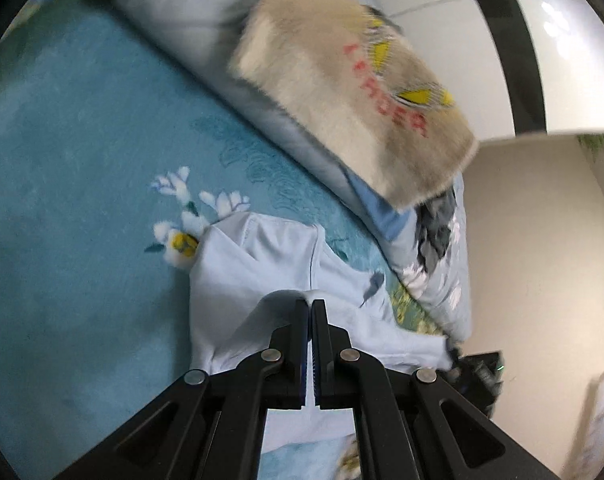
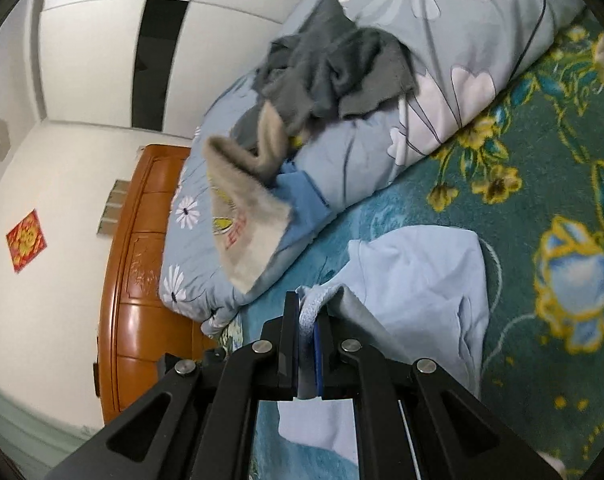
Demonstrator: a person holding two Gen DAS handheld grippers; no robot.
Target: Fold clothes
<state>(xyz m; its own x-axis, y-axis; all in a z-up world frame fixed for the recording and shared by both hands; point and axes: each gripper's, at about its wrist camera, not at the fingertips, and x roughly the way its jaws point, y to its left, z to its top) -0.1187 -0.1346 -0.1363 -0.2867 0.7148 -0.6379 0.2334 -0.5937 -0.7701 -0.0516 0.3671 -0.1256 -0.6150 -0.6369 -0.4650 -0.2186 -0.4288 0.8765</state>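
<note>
Left gripper (image 1: pixel 311 304): jaws drawn together on a fold of the pale blue garment (image 1: pixel 258 276); fabric rises to the fingertips and passes between them.
Pale blue garment, left wrist view: lies crumpled on the teal floral bedspread (image 1: pixel 82 200), directly ahead of the fingers; a seam line runs across its upper part.
Folded quilt (image 1: pixel 206 28): grey-blue, lies along the far edge of the bedspread, beyond the garment.
Beige fleece garment (image 1: pixel 341 92): rests on top of the quilt; red lettering and yellow patches visible, blurred.
Wardrobe (image 1: pixel 441 40): white doors with a dark vertical strip, behind the quilt.
Wooden headboard (image 2: pixel 142 280): glossy orange-brown, at the left of the right wrist view, against a white wall (image 2: pixel 54 200) carrying a red decoration (image 2: pixel 26 240).
Grey garment (image 2: pixel 333 68): bunched on the quilt (image 2: pixel 461 20), just above the beige fleece garment (image 2: pixel 246 216).
Right gripper (image 2: pixel 307 306): jaws clamped on a ribbed hem of the pale blue garment (image 2: pixel 413 280); cloth fills the gap between the fingers.
Pale blue garment, right wrist view: spreads right of the fingers over the bedspread (image 2: pixel 541 160), near the quilt edge.
</note>
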